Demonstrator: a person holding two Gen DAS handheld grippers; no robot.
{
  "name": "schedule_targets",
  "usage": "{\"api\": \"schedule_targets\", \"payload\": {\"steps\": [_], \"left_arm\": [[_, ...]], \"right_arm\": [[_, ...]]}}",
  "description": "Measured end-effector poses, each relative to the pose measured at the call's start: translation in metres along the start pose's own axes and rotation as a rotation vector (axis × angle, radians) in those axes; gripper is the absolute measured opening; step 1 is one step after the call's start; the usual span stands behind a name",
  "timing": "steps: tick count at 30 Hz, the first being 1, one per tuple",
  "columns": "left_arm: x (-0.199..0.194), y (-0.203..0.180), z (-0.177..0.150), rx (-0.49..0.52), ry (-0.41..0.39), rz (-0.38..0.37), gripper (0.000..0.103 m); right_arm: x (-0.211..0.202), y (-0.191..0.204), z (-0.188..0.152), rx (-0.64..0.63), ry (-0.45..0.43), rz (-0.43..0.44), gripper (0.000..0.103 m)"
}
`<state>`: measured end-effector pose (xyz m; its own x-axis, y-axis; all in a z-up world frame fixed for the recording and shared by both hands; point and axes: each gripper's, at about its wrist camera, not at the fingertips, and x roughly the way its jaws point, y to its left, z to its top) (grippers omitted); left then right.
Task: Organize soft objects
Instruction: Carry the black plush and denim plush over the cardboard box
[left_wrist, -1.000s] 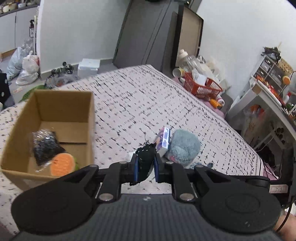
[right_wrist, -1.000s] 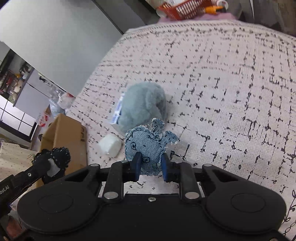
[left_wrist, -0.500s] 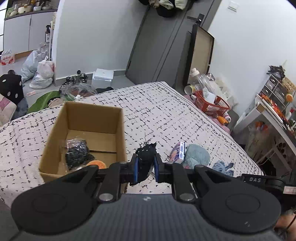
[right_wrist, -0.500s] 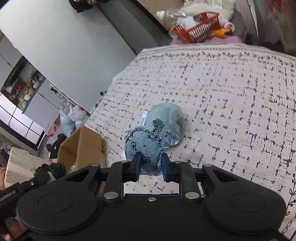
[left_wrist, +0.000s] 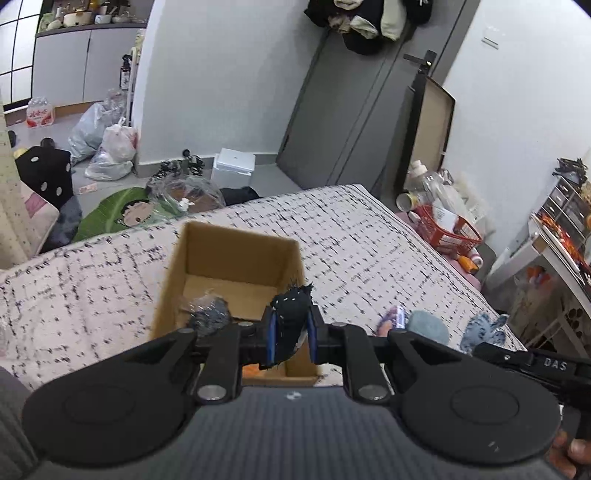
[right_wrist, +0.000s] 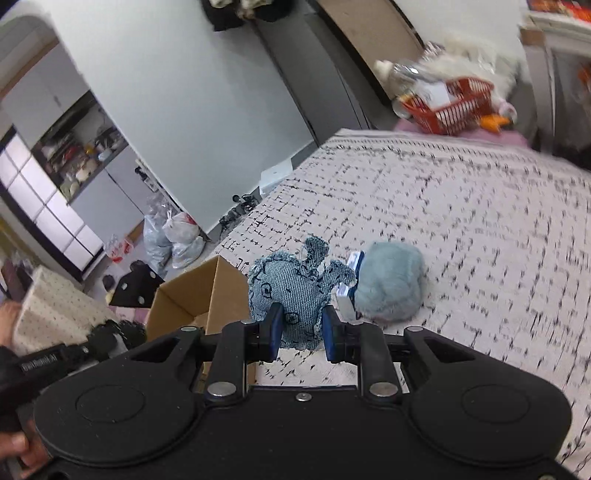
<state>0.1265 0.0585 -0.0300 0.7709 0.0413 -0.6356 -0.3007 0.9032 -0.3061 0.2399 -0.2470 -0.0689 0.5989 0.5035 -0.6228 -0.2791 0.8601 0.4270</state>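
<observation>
My left gripper (left_wrist: 290, 338) is shut on a black fabric toy (left_wrist: 291, 314) and holds it above the near right corner of an open cardboard box (left_wrist: 207, 254) on the bed. The box holds a dark wrapped bundle (left_wrist: 207, 317) and an orange piece (left_wrist: 255, 369). My right gripper (right_wrist: 300, 332) is shut on a blue denim toy (right_wrist: 295, 291) and holds it above the bed, right of the box (right_wrist: 218, 291). A fluffy grey-blue plush (right_wrist: 388, 286) lies on the bed beside a small carton (right_wrist: 347, 291). The plush (left_wrist: 428, 326) and denim toy (left_wrist: 482, 330) also show in the left wrist view.
The bed has a white cover with black dashes (left_wrist: 351, 240). A red basket (left_wrist: 448, 232) with bottles stands beyond the bed's far right corner. Bags (left_wrist: 110, 151) and clutter lie on the floor to the left. A shelf unit (left_wrist: 561, 236) stands at right.
Both grippers have risen with their toys. The left gripper has moved over the box's near right corner. The right gripper has lifted the denim toy off the bed, toward the box.
</observation>
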Motion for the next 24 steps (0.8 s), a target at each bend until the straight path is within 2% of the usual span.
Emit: {"api": "schedule_targets", "payload": {"steps": [2, 5, 12, 24], "left_arm": [[-0.001, 0.008, 0.005, -0.004, -0.011, 0.011, 0.016], [0.000, 0.022, 0.012, -0.022, -0.024, 0.026, 0.016], [0.008, 0.050, 0.028, -0.050, -0.029, 0.061, 0.016], [0.052, 0.076, 0.049, -0.084, -0.004, 0.080, 0.016]], "right_arm": [[0.001, 0.009, 0.001, -0.055, -0.010, -0.017, 0.022], [0.006, 0.020, 0.004, -0.074, -0.007, -0.003, 0.022], [0.024, 0.057, 0.014, -0.132, 0.001, 0.067, 0.022], [0.072, 0.109, 0.027, -0.186, 0.051, 0.144, 0.022]]}}
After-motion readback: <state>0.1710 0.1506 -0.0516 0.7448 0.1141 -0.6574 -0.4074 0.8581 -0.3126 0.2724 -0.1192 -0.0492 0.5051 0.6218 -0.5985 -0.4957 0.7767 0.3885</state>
